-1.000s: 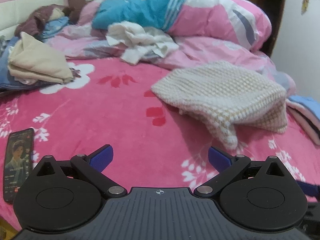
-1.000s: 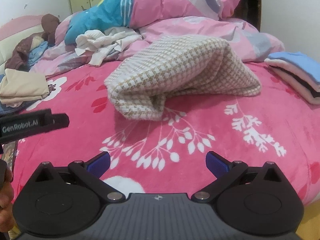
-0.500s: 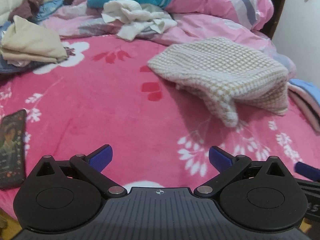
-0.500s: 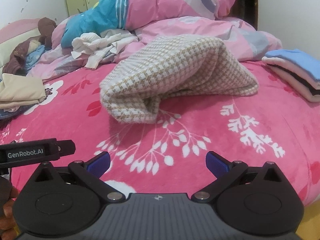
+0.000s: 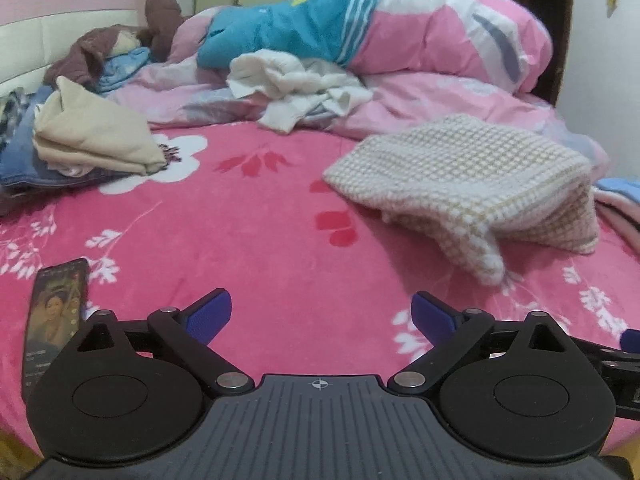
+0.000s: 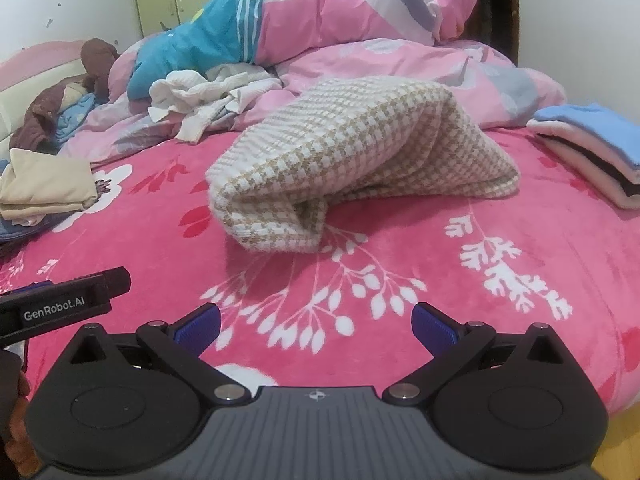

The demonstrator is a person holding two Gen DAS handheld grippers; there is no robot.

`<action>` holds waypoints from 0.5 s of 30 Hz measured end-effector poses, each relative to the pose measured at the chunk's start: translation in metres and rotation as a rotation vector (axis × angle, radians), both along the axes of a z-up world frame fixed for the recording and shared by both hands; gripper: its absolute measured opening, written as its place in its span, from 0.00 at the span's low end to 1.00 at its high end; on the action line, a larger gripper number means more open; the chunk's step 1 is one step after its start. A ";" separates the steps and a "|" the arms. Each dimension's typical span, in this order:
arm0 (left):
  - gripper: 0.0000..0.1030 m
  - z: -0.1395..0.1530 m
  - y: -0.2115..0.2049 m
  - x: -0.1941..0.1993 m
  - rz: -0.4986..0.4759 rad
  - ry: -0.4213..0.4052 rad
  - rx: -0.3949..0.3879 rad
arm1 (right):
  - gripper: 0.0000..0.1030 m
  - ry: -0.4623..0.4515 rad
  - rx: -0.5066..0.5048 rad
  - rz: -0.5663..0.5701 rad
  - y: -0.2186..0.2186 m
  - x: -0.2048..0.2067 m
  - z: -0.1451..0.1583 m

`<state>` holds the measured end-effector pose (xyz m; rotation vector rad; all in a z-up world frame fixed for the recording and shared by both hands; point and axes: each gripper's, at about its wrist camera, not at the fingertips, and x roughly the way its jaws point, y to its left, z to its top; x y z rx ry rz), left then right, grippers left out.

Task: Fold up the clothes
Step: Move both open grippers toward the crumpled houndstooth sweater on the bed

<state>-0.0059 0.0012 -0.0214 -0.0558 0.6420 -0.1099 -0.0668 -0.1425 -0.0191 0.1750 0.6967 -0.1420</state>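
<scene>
Both grippers, left gripper (image 5: 321, 314) and right gripper (image 6: 316, 322), hang wide open and empty over the pink blanket (image 6: 360, 280), pulled back a touch in the last second. Ahead, the houndstooth garment (image 6: 352, 160) lies loosely doubled, unmoved; beyond right, 1 folded stack (image 6: 592, 148).

The beige-and-white checked knitted garment (image 6: 360, 152) looks coarse and woolly. The pink flowered bed blanket (image 6: 400, 248) looks plush, matt. The dark rectangular phone (image 5: 54, 320) has a glossy screen.
</scene>
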 end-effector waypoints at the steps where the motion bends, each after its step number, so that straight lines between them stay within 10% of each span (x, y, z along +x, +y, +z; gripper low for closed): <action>1: 0.95 0.000 0.001 0.000 0.004 0.007 -0.015 | 1.00 0.000 -0.002 0.001 0.000 0.000 0.000; 15: 1.00 -0.001 0.012 0.004 0.065 0.015 -0.068 | 1.00 0.001 -0.015 0.002 0.002 0.004 0.000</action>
